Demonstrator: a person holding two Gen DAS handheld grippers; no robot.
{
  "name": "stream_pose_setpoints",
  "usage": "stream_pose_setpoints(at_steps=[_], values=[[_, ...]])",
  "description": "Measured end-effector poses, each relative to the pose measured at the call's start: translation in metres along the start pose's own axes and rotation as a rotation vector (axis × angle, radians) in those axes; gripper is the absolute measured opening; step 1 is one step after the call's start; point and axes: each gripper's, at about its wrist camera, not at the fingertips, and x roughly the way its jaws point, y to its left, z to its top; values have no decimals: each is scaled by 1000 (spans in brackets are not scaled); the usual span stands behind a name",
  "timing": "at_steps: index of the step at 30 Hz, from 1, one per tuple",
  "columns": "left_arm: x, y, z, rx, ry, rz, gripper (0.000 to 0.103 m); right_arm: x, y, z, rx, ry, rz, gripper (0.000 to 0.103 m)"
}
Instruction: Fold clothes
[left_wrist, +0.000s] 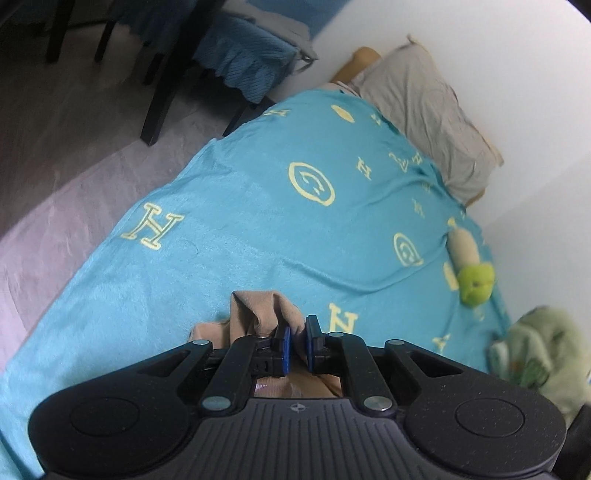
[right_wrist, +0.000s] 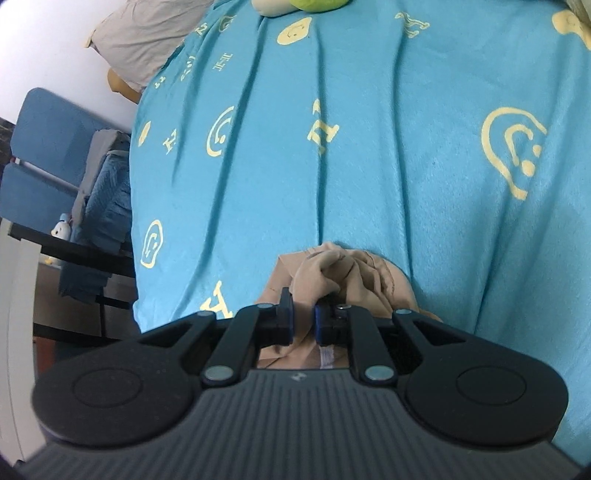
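- A turquoise fleece blanket printed with pale yellow letters and smiley faces (left_wrist: 240, 206) (right_wrist: 388, 166) covers the bed and fills most of both wrist views, creased in long ridges.
- A grey pillow in a wrinkled case (left_wrist: 424, 122) (right_wrist: 144, 40) lies at the head of the bed against the white wall.
- A blue ruffled cloth draped over dark furniture (left_wrist: 240, 70) (right_wrist: 107, 206) stands beside the bed, over a grey floor.
- A tan, thin-knit garment (left_wrist: 258, 314) (right_wrist: 332, 277) lies bunched on the blanket directly in front of and beneath both tools, its fabric rising between the fingers of each.
- The black left gripper with blue pads (left_wrist: 298, 341) is clenched on a gathered fold of the tan garment, which stands up just left of its fingertips.
- The black right gripper with blue pads (right_wrist: 303, 317) is likewise clamped on the tan garment, a crumpled mound of cloth bulging just beyond its tips.
- A pale green patterned cloth (left_wrist: 539, 350), blurred, sits at the bed's edge near the wall.
- A green and cream plush toy (left_wrist: 471, 266) (right_wrist: 295, 5) rests on the blanket close to the wall, well apart from the garment.
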Motion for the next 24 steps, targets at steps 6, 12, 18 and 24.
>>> stream_pose_setpoints(at_steps=[6,12,18,24], values=[[-26,-29,-8,229,-96,-12,67,-21,10,-4,-153,-39,22,56],[-39,-40,-26,368,-129,-11,85,-81,30,-24,-421,-211,152,103],[-47,-49,-43,491,-138,-9,86,-77,27,-32,-542,-217,126,102],[-24,-37,-49,515,-66,36,83,-35,38,-46,-728,-185,26,58]])
